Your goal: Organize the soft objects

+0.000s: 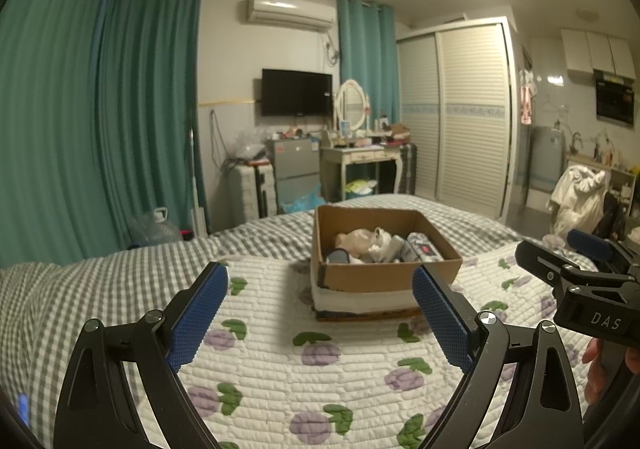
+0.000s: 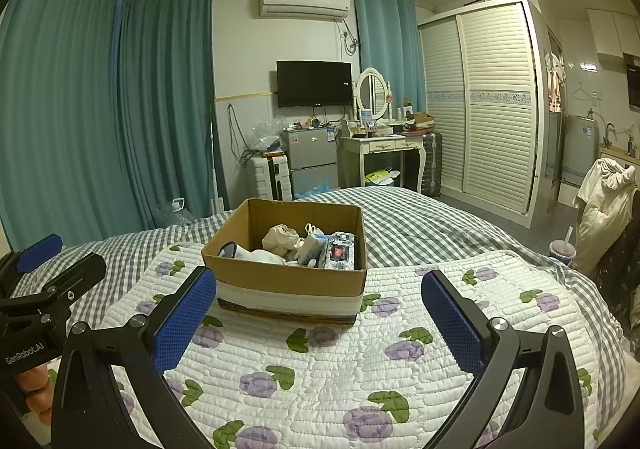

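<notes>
An open cardboard box (image 1: 384,273) stands on a white quilted mat with purple flowers (image 1: 312,377) on the bed. It holds several soft things: a beige crumpled bag (image 1: 354,241), white cloth (image 1: 382,243) and a patterned packet (image 1: 426,249). The box (image 2: 288,281) also shows in the right wrist view, with the beige bag (image 2: 282,239) and packet (image 2: 340,253) inside. My left gripper (image 1: 320,285) is open and empty, just short of the box. My right gripper (image 2: 320,289) is open and empty, its left pad (image 2: 184,321) near the box's front corner.
The bed has a grey checked cover (image 1: 120,277). Teal curtains (image 1: 100,121) hang at left. Beyond the bed stand a suitcase (image 2: 270,177), small fridge (image 2: 310,161), dressing table (image 2: 384,153) and louvred wardrobe (image 2: 480,105). A drink cup (image 2: 562,249) and white garment (image 2: 600,201) are at right.
</notes>
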A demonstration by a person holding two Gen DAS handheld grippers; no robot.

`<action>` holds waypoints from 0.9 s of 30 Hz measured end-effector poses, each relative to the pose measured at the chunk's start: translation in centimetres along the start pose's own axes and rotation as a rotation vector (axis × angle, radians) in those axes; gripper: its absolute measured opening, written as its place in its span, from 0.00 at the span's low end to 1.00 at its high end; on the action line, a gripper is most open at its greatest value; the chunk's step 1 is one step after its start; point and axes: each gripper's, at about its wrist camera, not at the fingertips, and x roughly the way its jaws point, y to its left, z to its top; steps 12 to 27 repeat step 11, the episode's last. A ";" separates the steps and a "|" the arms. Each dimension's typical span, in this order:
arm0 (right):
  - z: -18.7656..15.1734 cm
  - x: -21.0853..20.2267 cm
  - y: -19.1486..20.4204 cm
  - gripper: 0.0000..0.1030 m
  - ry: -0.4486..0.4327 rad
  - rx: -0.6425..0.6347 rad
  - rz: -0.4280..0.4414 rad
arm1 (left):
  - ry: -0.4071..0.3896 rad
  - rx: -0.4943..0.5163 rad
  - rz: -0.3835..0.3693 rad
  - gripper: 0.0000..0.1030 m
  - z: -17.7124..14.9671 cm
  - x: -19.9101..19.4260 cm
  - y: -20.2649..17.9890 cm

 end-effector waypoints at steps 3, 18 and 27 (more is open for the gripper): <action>-0.1 0.0 0.1 1.00 0.002 0.000 -0.001 | 0.001 -0.001 0.002 0.92 -0.1 0.1 0.0; -0.3 0.2 0.4 1.00 0.011 0.004 -0.004 | 0.002 -0.003 0.006 0.92 -0.2 0.1 0.0; -0.3 0.2 0.4 1.00 0.011 0.004 -0.004 | 0.002 -0.003 0.006 0.92 -0.2 0.1 0.0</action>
